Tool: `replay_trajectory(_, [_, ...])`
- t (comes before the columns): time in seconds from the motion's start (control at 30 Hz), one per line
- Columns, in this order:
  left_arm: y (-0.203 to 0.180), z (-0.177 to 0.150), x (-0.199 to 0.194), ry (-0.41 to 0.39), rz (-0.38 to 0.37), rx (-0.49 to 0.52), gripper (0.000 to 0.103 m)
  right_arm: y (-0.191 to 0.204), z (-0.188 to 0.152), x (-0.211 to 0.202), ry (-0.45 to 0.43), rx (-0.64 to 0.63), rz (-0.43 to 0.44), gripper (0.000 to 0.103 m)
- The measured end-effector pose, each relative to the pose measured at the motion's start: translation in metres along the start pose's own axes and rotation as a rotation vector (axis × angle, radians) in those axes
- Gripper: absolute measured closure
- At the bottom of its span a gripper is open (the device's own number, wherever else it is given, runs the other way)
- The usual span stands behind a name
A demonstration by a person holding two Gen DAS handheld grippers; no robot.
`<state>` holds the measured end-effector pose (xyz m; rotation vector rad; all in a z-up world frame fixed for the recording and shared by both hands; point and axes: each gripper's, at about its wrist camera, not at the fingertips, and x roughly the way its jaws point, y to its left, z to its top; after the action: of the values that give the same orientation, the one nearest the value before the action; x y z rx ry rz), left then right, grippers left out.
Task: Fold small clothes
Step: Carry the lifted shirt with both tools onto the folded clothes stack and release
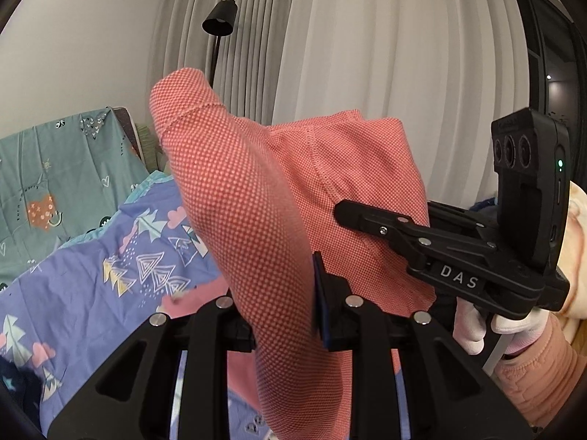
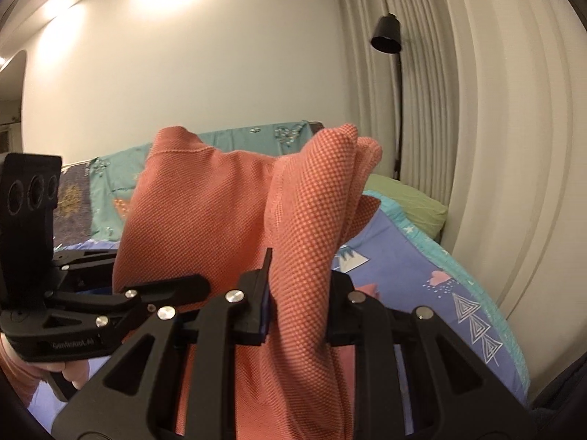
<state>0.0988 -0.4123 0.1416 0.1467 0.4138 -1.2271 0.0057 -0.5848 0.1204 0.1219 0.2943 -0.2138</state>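
Observation:
A small coral-red knit garment (image 1: 256,220) hangs in the air between both grippers above the bed. My left gripper (image 1: 282,304) is shut on one bunched edge of it, and cloth covers the left finger. My right gripper (image 2: 299,300) is shut on another bunched edge of the garment (image 2: 304,238). The right gripper also shows in the left wrist view (image 1: 345,212), at the right, with its fingers against the cloth. The left gripper shows in the right wrist view (image 2: 190,286), at the left, behind a fold of the garment (image 2: 190,212).
A bed with a purple patterned duvet (image 1: 91,278) lies below, also visible in the right wrist view (image 2: 422,275). A teal sheet (image 1: 55,168) covers the headboard. A black floor lamp (image 2: 389,36) and pale curtains (image 1: 367,55) stand behind. A green pillow (image 2: 407,198) lies by the curtain.

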Motion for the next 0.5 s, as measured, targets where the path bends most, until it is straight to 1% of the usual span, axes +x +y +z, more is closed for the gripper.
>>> replay_trajectory(0.1, [0.007,0.009,0.022,0.01,0.005,-0.02,0.079,-0.013,0.008,0.023,0.019,0.007,-0.033,0.082])
replay_trajectory(0.2, [0.013,0.011,0.04,0.026,0.015,-0.032,0.078,-0.021,0.011,0.046,0.046,0.001,-0.055,0.082])
replay_trajectory(0.27, [0.02,0.01,0.054,0.042,0.024,-0.05,0.078,-0.027,0.011,0.062,0.071,0.012,-0.062,0.082])
replay_trajectory(0.37, [0.036,-0.001,0.076,0.081,0.053,-0.091,0.077,-0.037,0.004,0.091,0.13,0.056,-0.044,0.081])
replay_trajectory(0.4, [0.041,-0.006,0.083,0.098,0.061,-0.105,0.073,-0.04,0.0,0.103,0.156,0.063,-0.038,0.074])
replay_trajectory(0.43, [0.049,-0.014,0.095,0.134,0.079,-0.128,0.052,-0.044,-0.008,0.121,0.203,0.058,-0.062,0.068])
replay_trajectory(0.47, [0.059,-0.027,0.108,0.18,0.125,-0.152,0.038,-0.048,-0.019,0.138,0.25,0.053,-0.126,0.061])
replay_trajectory(0.5, [0.068,-0.042,0.119,0.227,0.157,-0.171,0.037,-0.053,-0.032,0.151,0.294,0.057,-0.193,0.059])
